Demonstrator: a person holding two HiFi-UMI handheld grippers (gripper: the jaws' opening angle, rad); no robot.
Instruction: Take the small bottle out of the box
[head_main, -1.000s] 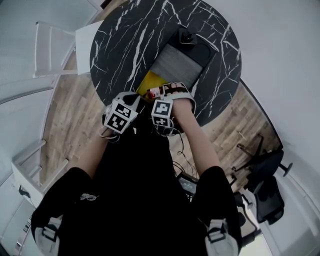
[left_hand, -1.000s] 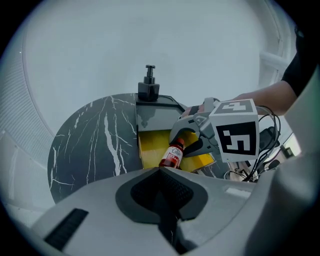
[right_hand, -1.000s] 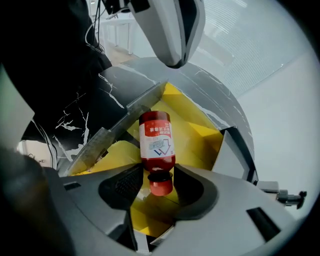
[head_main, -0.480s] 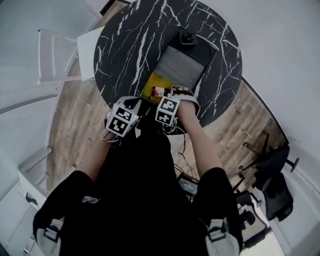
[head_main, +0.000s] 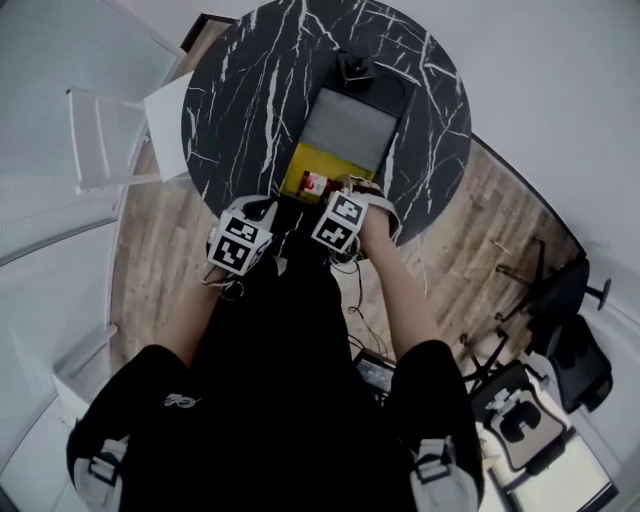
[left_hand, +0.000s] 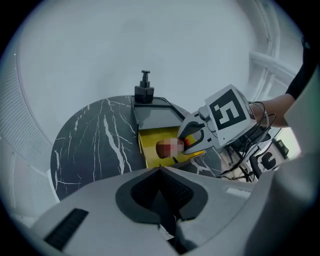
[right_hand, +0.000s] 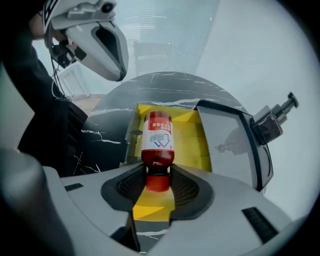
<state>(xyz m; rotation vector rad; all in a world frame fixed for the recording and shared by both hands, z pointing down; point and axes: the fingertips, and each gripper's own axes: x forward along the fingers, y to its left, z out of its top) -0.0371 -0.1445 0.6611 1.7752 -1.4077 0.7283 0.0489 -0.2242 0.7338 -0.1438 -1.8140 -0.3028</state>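
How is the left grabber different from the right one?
The right gripper has the red cap of the small bottle between its jaws, which are closing on it; the left gripper has its jaws together with nothing between them. The right gripper reaches over the yellow box; the left gripper sits beside it, by the near edge of the table. Both carry a marker cube.

The box (right_hand: 199, 144) walls flank the bottle (right_hand: 158, 136); above is open.

Soft even daylight — fisheye-warped edges
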